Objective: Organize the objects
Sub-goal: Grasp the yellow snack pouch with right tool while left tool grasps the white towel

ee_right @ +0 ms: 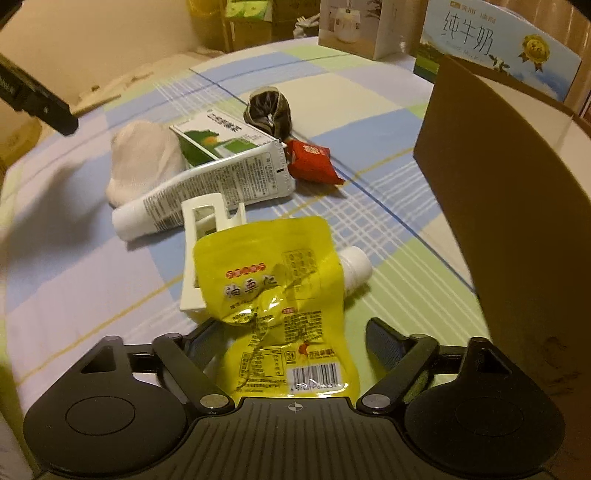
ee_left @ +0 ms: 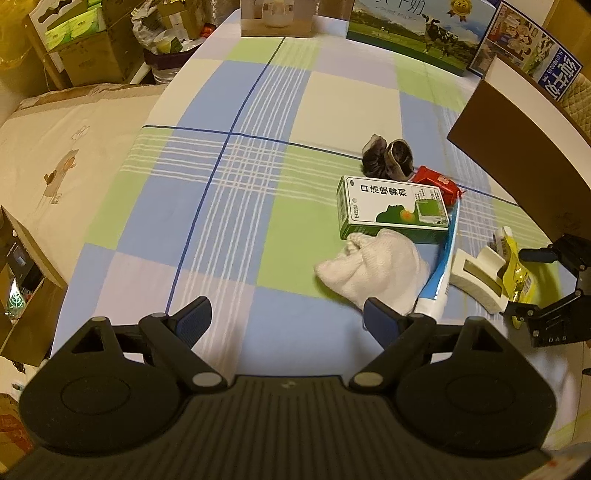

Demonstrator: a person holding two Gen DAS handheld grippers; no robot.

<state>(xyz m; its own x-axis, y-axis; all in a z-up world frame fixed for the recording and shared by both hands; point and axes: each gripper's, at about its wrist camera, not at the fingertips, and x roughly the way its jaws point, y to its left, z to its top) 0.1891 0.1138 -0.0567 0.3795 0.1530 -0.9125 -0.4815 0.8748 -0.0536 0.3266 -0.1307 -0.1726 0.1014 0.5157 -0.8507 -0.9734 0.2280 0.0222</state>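
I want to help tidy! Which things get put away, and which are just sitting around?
To tidy: yellow packet, toothpaste, green box, white sock, dark sock, red packet, white clip.

Just there: milk carton, checked cloth.

Checked tablecloth [ee_left: 240,206] carries sock [ee_left: 373,273], toothpaste tube [ee_left: 441,269], green box [ee_left: 391,210].

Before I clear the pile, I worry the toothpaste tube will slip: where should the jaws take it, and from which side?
Probably across the round body near the cap end of the toothpaste tube, coming from above. It lies flat on the tablecloth, so both long sides are open there. Its flat crimped end leans on the green box and touches the red packet, and the white clip crowds the middle.
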